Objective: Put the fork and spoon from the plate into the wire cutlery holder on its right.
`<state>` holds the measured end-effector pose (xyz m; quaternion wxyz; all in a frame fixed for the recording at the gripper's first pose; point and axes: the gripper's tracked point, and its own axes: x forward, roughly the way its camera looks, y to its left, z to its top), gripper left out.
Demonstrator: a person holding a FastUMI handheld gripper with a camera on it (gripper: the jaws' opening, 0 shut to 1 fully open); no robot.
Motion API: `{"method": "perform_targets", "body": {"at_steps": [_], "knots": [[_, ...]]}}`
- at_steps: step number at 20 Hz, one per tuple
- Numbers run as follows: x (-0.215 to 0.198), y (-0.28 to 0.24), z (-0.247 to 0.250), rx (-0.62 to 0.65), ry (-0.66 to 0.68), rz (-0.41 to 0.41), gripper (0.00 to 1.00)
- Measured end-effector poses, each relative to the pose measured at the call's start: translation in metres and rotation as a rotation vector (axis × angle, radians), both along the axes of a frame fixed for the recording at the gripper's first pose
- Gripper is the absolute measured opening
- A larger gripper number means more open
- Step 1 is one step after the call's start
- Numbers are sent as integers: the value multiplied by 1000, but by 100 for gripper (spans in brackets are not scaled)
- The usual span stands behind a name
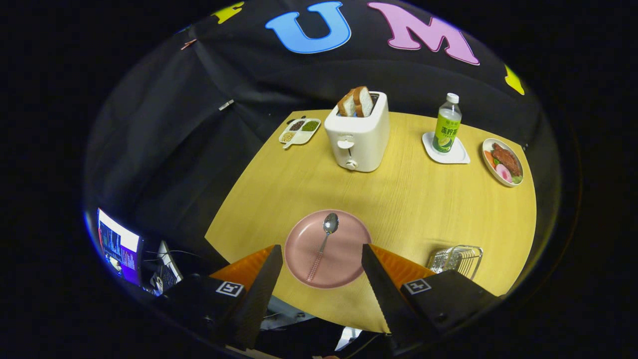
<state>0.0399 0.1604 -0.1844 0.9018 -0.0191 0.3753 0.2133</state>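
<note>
The gripper (322, 259) is spread wide and holds nothing, hovering above the table (408, 199) with the pink plate (344, 249) between its fingers. A spoon (324, 242) lies on the plate, bowl pointing away from the fingers; no fork can be made out, and the wire cutlery holder (456, 259) sits just beyond the right finger. Risk: the thin handle lies flat, so a shallow or off-centre closure would likely slip off it or push the plate.

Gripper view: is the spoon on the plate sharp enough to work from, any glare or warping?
Gripper view: spoon sharp on the plate, small glint on its bowl; fisheye bends the table edges; open gripper fingers flank the plate.
</note>
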Motion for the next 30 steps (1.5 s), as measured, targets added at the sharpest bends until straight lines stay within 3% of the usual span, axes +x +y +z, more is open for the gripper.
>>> {"method": "perform_targets", "body": {"at_steps": [10,21,23,25,26,28,30], "knots": [[17,20,-129,-147,137,-75,100],[22,31,-193,-268,210,-88,98],[23,24,-194,-293,216,-109,88],[23,17,-193,-306,227,-134,71],[25,13,-194,-311,230,-146,53],[28,6,-193,-310,235,-168,32],[29,4,-193,-283,249,-177,19]]}}
